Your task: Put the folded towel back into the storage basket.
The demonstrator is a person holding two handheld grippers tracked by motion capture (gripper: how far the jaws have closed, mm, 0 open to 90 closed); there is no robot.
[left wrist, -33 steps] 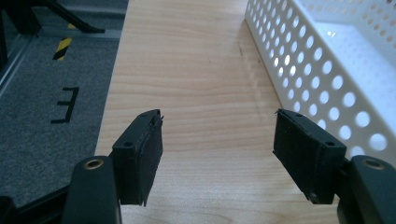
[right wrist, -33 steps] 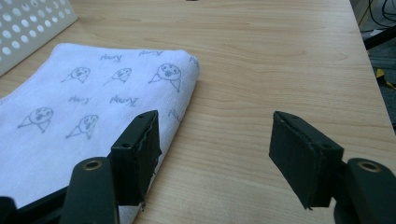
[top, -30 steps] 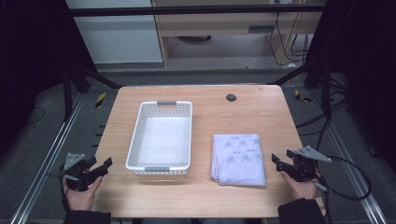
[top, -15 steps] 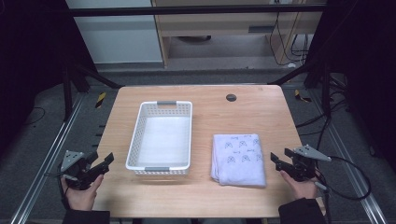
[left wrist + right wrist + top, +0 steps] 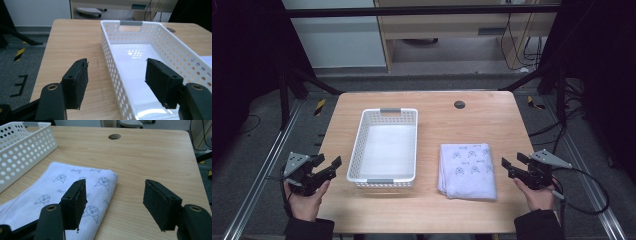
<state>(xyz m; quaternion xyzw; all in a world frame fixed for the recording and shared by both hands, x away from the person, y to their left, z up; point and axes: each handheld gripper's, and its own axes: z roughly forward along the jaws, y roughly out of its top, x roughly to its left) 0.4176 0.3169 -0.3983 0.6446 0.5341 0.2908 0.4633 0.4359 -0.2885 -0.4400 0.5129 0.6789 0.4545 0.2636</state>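
Observation:
A white perforated basket stands empty on the left half of the wooden table. To its right lies a folded pale towel printed with small faces. My left gripper hovers off the table's left edge, open, pointing at the basket's near left wall. In its own view the left gripper holds nothing. My right gripper sits just right of the towel, open. In its own view the right gripper has just been opening a little, with nothing between the pads.
A dark round cable hole sits near the table's far edge. Metal frame rails run along both sides of the table, with grey floor beyond. Cabinets stand behind the table. The basket's corner lies left of the towel.
My left hand has lifted and drifted slightly toward the basket. The right hand has stayed nearly in place. Basket and towel have not moved.

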